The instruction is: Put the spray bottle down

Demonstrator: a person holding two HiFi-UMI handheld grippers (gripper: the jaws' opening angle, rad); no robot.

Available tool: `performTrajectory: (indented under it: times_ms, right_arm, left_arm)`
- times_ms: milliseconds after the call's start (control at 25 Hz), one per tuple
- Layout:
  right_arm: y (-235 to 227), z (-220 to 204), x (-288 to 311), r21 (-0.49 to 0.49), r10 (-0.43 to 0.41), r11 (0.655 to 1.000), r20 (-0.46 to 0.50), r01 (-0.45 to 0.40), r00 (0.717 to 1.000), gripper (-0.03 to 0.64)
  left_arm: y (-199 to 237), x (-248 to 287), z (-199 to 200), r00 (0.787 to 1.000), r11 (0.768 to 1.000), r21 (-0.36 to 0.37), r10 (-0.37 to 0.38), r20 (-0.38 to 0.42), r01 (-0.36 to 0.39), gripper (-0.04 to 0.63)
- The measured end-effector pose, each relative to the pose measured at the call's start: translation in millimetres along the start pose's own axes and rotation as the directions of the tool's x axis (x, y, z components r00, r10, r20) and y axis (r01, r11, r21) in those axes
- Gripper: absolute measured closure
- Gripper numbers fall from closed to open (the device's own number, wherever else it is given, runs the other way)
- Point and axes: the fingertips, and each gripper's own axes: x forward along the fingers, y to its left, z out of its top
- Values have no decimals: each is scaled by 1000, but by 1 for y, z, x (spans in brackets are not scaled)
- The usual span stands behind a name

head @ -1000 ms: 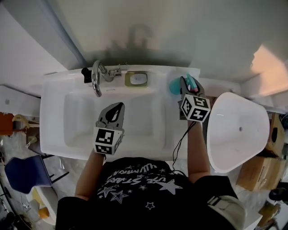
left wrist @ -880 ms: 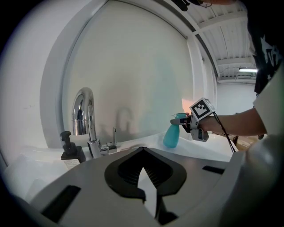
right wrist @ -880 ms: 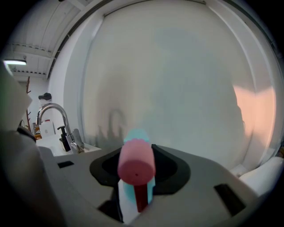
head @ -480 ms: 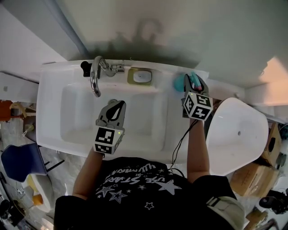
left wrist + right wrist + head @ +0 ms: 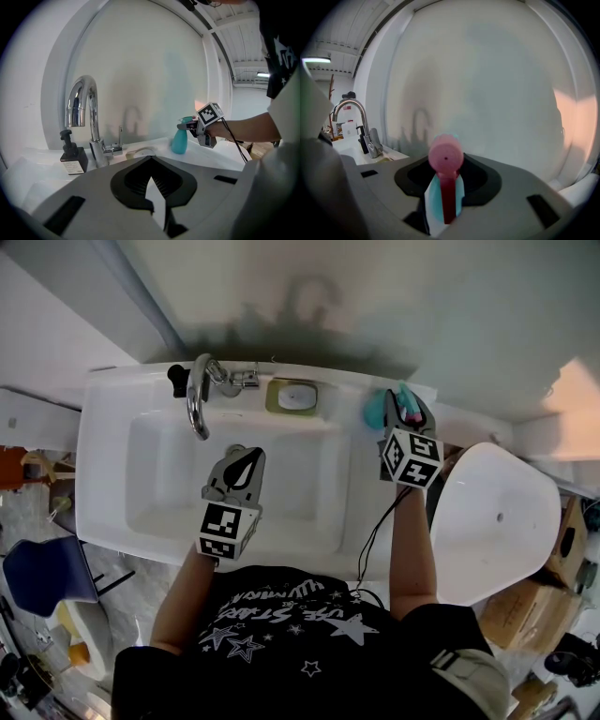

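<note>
A teal spray bottle (image 5: 374,410) with a pink head stands upright at the sink's back right ledge (image 5: 349,390). Its base is on or just above the ledge. My right gripper (image 5: 402,411) is shut on the bottle's neck. In the right gripper view the pink trigger and teal body (image 5: 459,193) fill the gap between the jaws. The left gripper view shows the bottle (image 5: 178,141) with the right gripper (image 5: 198,127) behind it. My left gripper (image 5: 247,461) hovers over the basin, shut and empty, its tips (image 5: 151,161) meeting.
A chrome faucet (image 5: 198,396) arches over the white sink (image 5: 103,474). A dark soap dispenser (image 5: 72,153) and a soap dish (image 5: 295,397) sit on the back ledge. A large white tub-like shell (image 5: 497,521) stands right of the sink, and a blue chair (image 5: 42,577) stands left.
The right gripper lowered slightly toward the ledge with the bottle, then held still over the last half second. The left gripper kept its place over the basin.
</note>
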Motion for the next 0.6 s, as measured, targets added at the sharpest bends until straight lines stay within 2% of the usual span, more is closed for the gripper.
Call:
performTrajectory:
  times_ms: [240,400,600]
  right_arm:
    - [0,-1,-1,-10,26,1000,2,-26,1000,443]
    - [4,-2,-9,-18,39,999,0,-38,999,353]
    - [5,-3,-34,-4,14,1000,11,-14,1000,333]
  left_arm:
    - [2,-5,3,1000,1000,22,11,18,-12,580]
    - [3,-13,4,999,1000,23,21,32,-22,580]
    - [-2,-30,10,998,999,46,10,61,-12,580]
